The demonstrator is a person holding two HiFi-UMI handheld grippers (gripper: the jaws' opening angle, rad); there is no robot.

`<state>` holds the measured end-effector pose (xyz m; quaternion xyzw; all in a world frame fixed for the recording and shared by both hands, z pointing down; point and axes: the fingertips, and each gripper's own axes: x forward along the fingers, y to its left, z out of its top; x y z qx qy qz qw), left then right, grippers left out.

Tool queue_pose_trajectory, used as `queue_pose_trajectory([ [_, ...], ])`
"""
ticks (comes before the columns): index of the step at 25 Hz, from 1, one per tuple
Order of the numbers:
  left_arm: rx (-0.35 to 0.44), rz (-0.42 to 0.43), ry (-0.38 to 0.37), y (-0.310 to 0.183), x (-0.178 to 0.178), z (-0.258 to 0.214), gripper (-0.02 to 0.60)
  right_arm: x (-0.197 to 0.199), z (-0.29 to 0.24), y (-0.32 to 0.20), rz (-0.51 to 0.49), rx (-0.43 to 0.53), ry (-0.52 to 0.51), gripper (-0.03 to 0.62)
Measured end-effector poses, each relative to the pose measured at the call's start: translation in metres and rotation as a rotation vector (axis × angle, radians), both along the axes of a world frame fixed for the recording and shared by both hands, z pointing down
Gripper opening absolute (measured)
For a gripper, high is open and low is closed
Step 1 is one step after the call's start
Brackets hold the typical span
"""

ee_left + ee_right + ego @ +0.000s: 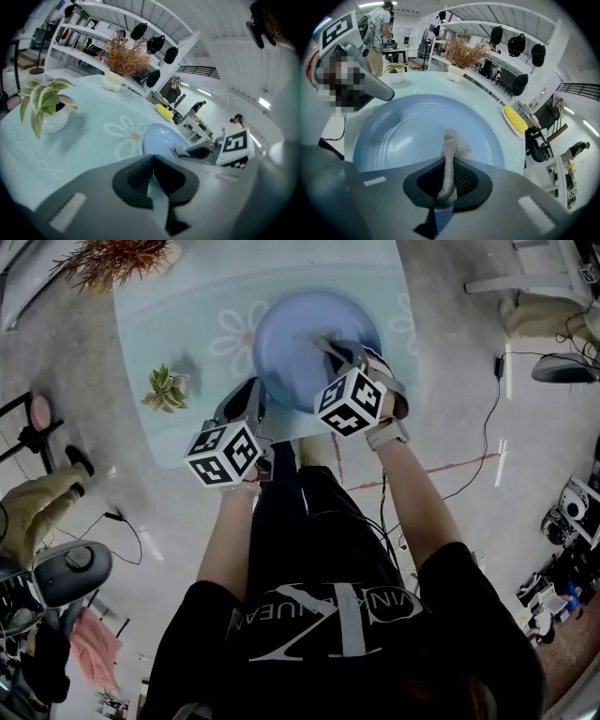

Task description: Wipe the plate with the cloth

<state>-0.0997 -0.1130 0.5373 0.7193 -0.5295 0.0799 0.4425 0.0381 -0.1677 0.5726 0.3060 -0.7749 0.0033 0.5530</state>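
- The round pale blue plate (298,352) lies flat on the pale green bench with a white flower print (187,324), toward its near right part.
- The right gripper (447,169) has its jaws closed tight on a grey knitted cloth (451,143). A bunched strip of it runs up between the jaws, and its end sticks out over the middle of the plate.
- Whether the cloth's end presses on the plate or hangs just above it cannot be told from the right gripper view. In the head view the cloth is too small to make out, and the marker cube covers much of the gripper.
- The left gripper (153,161) has its jaws drawn together with nothing between them. Only a thin slit remains, and the pale bench shows through it.
- The left gripper sits at the bench's near edge, just left of the plate's near rim. Whether it touches the bench is unclear.
- A small green-leaved plant in a white pot (167,388) stands left of the plate and apart from it.
- A dried brown plant in a white vase (112,259) stands at the far left corner, cut off by the top of the head view.
- A yellow oblong thing (515,119) lies to the right beyond the plate. What it is cannot be told.
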Motion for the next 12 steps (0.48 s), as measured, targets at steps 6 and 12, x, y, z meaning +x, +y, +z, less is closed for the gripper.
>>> queue_pose_trajectory([
  [6, 0.013, 0.007, 0.004, 0.013, 0.007, -0.005, 0.000, 0.009, -0.001, 0.016, 0.000, -0.031, 0.002, 0.031],
  [12, 0.025, 0.018, -0.002, 0.028, 0.011, -0.013, 0.000, 0.014, -0.001, 0.035, 0.077, -0.237, -0.141, 0.032],
])
